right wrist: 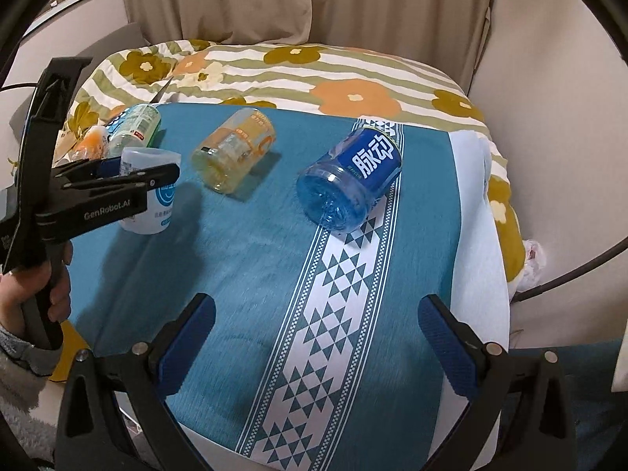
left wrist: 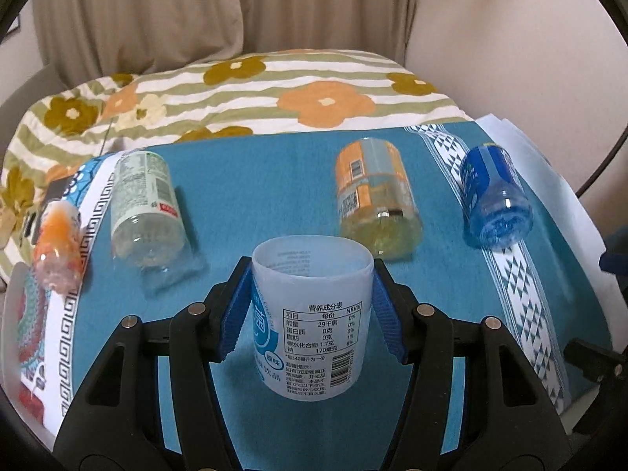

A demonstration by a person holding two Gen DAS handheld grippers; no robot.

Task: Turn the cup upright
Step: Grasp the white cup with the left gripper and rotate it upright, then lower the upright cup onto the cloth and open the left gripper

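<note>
My left gripper (left wrist: pixel 312 274) is shut on a pale blue-white cup (left wrist: pixel 314 314) with a printed label, held upright with its open mouth up, at or just above the teal cloth; whether it touches the cloth I cannot tell. The right wrist view shows this cup (right wrist: pixel 151 212) and the left gripper (right wrist: pixel 129 174) at the left. My right gripper (right wrist: pixel 314 325) is open and empty over the patterned stripe of the cloth, near the front edge. A blue cup (right wrist: pixel 349 180) lies on its side ahead of it.
Other cups lie on their sides on the teal cloth (left wrist: pixel 274 180): a green-labelled one (left wrist: pixel 147 212), an orange-labelled one (left wrist: pixel 375 200), the blue one (left wrist: pixel 494 196), a small orange one (left wrist: pixel 59 247) at the left edge. A floral blanket (left wrist: pixel 255 90) lies behind.
</note>
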